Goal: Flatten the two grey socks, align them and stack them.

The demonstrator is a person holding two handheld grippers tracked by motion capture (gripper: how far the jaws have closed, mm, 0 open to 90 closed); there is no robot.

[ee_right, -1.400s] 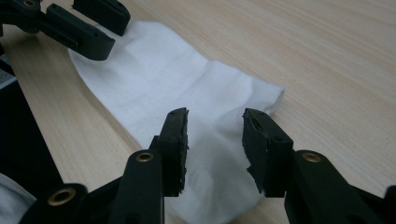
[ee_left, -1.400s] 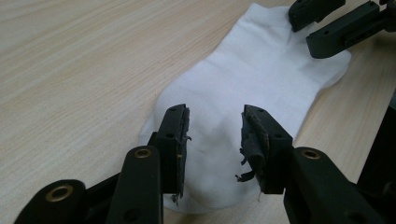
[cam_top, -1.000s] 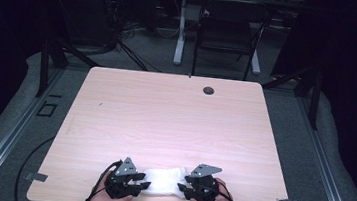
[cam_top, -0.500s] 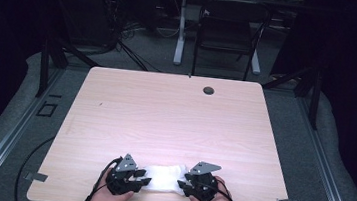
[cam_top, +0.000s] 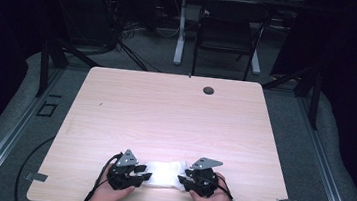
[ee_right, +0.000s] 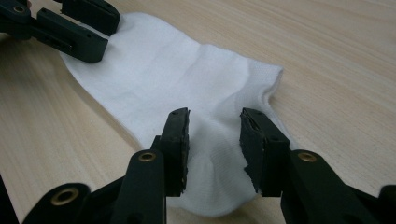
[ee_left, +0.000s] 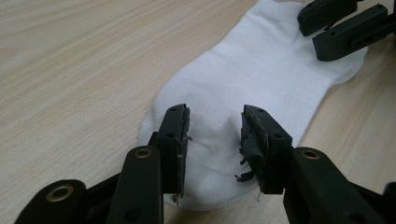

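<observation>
While the white sock (ee_left: 261, 79) lies flat, each gripper's parted jaws straddle one end, left gripper (ee_left: 212, 135) and right gripper (ee_right: 214, 140).

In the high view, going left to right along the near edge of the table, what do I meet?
Left gripper → white sock → right gripper; each gripper is at one end of the sock, jaws apart.

The high view is looking forward and down from above the near edge of the table (cam_top: 175, 115). Each gripper view is riding low and close, facing the other across the white sock (ee_left: 261, 79), which all three views are sharing.
</observation>
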